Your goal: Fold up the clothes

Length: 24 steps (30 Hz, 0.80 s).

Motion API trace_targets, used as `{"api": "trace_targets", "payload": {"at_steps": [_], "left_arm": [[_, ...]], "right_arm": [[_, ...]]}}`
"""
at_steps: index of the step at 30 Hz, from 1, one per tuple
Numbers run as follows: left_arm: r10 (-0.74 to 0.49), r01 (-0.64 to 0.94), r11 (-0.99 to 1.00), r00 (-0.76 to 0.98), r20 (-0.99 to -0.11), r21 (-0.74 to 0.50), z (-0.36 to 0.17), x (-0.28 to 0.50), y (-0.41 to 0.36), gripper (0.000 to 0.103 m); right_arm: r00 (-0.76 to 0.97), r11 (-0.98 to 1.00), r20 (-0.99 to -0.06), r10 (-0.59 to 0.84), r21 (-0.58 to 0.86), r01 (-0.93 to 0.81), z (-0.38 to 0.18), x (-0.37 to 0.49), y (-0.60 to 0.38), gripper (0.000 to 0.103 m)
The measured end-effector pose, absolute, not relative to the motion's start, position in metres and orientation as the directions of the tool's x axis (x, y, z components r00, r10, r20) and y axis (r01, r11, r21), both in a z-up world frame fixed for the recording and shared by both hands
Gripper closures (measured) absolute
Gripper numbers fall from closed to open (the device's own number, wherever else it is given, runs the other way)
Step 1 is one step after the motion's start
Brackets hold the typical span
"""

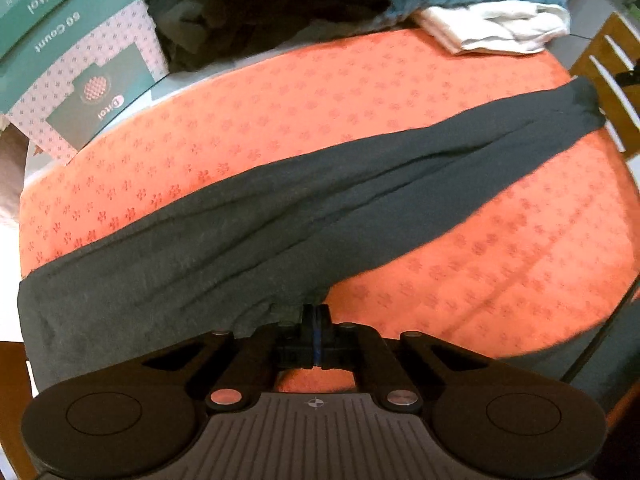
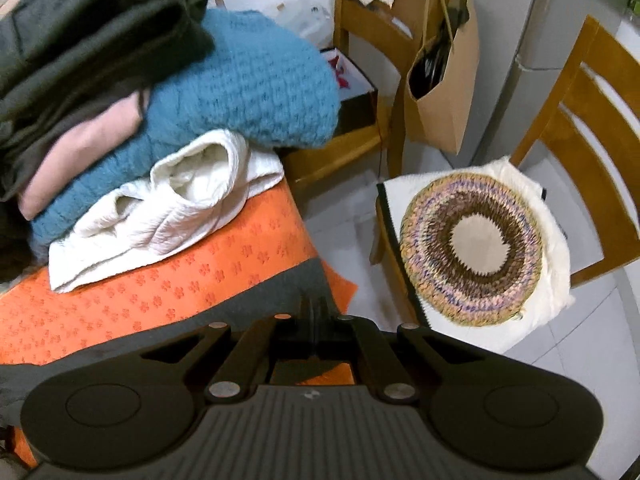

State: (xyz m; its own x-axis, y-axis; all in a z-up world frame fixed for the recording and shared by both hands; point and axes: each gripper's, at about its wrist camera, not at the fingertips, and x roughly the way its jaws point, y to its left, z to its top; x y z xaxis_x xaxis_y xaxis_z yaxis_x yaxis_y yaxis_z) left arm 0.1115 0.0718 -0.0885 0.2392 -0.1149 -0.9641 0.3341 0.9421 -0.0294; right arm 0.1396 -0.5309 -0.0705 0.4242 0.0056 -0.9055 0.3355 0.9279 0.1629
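A long dark grey garment (image 1: 280,208) lies slantwise across the orange patterned tablecloth (image 1: 280,100), narrowing towards the far right. My left gripper (image 1: 316,314) is shut on its near edge, where the fabric bunches between the closed fingers. In the right wrist view the same garment (image 2: 276,284) shows as a grey strip at the table's corner. My right gripper (image 2: 314,308) is shut on that end, and its fingers cover the pinched part.
A pile of folded clothes sits at the back of the table: a blue knit (image 2: 260,80), a white piece (image 2: 180,208) and dark items (image 2: 80,20). A teal box (image 1: 72,60) stands back left. Beyond the table edge are a chair with a round woven cushion (image 2: 472,248) and a paper bag (image 2: 444,80).
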Motion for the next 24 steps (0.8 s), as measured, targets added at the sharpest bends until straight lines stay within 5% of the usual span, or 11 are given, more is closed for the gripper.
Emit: {"api": "trace_targets", "payload": {"at_steps": [6, 12, 24], "left_arm": [[-0.111, 0.324, 0.946, 0.225, -0.968, -0.033, -0.078, 0.103, 0.074, 0.099], [-0.08, 0.318, 0.948, 0.217, -0.973, -0.007, -0.089, 0.102, 0.068, 0.073], [-0.053, 0.388, 0.921, 0.185, -0.981, 0.023, -0.115, 0.111, 0.049, 0.057]], "right_arm": [[0.387, 0.941, -0.922, 0.032, 0.158, 0.299, -0.076, 0.123, -0.527, 0.102], [0.373, 0.915, -0.925, 0.069, 0.208, 0.347, -0.097, 0.119, -0.53, 0.1], [0.332, 0.885, -0.936, 0.113, 0.247, 0.395, -0.133, 0.119, -0.538, 0.085]]}}
